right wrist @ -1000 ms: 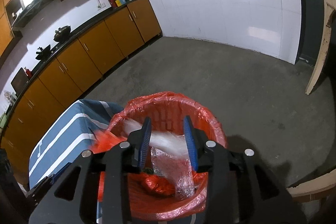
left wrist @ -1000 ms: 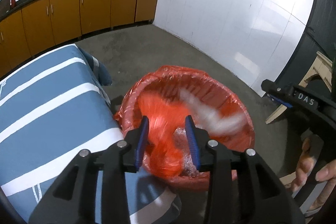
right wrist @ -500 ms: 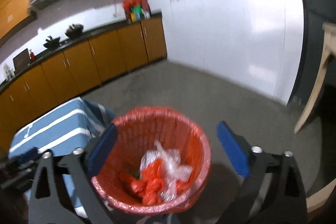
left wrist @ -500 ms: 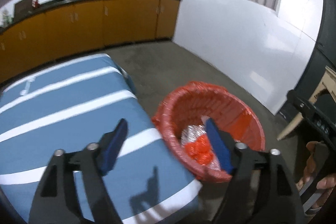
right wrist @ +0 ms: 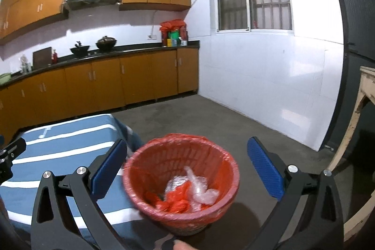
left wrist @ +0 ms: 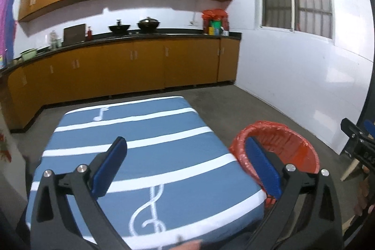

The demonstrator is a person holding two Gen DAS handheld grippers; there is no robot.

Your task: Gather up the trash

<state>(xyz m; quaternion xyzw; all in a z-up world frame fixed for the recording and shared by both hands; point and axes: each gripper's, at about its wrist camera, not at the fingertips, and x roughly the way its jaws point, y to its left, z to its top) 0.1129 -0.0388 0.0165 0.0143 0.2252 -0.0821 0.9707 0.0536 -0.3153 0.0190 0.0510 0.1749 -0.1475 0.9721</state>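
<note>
Red-lined bin (right wrist: 181,182) now holds the clear plastic wrap (right wrist: 199,189) and red scraps I was gripping a second ago. My left claw (left wrist: 187,168) and right claw (right wrist: 185,168) have spread wide, empty and lifted away, so this drop looks finished.

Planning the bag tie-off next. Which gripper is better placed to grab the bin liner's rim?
Right. The right gripper hangs open directly over the red bin; the left gripper faces the striped table, bin off to its side.

red-lined bin (right wrist: 180,182) | upright on floor | crumpled plastic trash (right wrist: 187,193) inside
</note>
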